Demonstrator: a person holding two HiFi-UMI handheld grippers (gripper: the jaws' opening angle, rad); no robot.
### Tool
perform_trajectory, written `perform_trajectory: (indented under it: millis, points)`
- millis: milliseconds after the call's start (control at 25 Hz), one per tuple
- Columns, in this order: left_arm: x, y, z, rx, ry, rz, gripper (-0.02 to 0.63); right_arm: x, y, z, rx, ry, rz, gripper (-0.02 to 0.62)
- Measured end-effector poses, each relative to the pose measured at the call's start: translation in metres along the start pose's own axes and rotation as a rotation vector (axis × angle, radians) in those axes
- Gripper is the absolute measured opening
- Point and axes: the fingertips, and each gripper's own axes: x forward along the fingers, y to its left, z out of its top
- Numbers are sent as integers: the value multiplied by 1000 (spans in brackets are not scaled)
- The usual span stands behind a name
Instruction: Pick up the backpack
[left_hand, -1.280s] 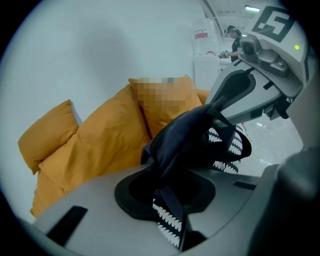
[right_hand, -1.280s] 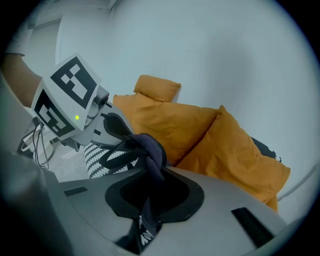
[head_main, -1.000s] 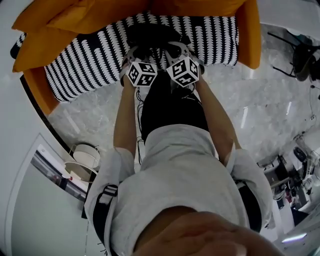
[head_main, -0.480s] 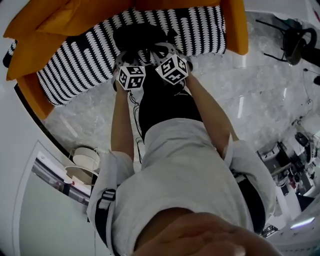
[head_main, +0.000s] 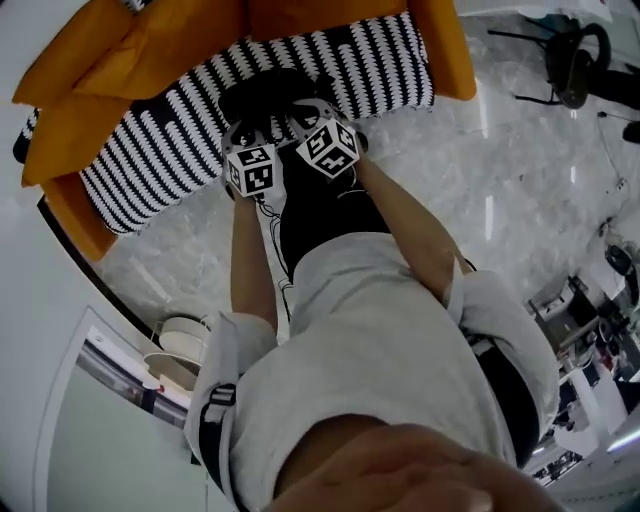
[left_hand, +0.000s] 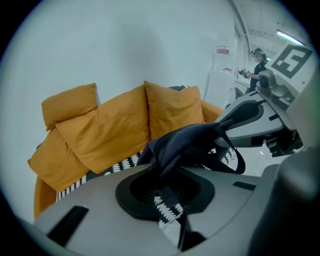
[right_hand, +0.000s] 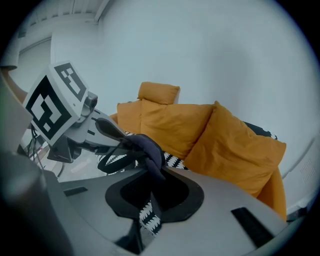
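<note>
Left gripper (left_hand: 168, 199) nearly closed, pinching a backpack (head_main: 262, 95) strap. Right gripper (right_hand: 148, 207) same, on dark backpack fabric. I see the backpack over the striped seat (head_main: 150, 145), orange cushions (left_hand: 115, 131) behind.

Backpack (head_main: 268, 92) over sofa seat (head_main: 150, 150), cushions (head_main: 120, 60) behind it, floor (head_main: 480, 170) in front.

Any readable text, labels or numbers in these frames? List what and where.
None legible.
Left marker cube and right marker cube: black-and-white square patterns only, no letters or digits.
Pink labels in the background of the left gripper view: too small and blurred to read.
</note>
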Motion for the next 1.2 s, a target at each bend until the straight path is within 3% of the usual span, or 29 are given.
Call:
perform_trajectory:
  millis: [240,600,1200]
  points:
    - [-5,-9,4,-82,-30,0,60,-2,-8,-1,59,-20,-49,69]
    - [-14,-17,19,-208,-98,30,60,-19,-21,8,61,-88,-87,68]
    - [-71,-52,56,-247,-230,12,60,-90,-29,24,187,-223,-185,67]
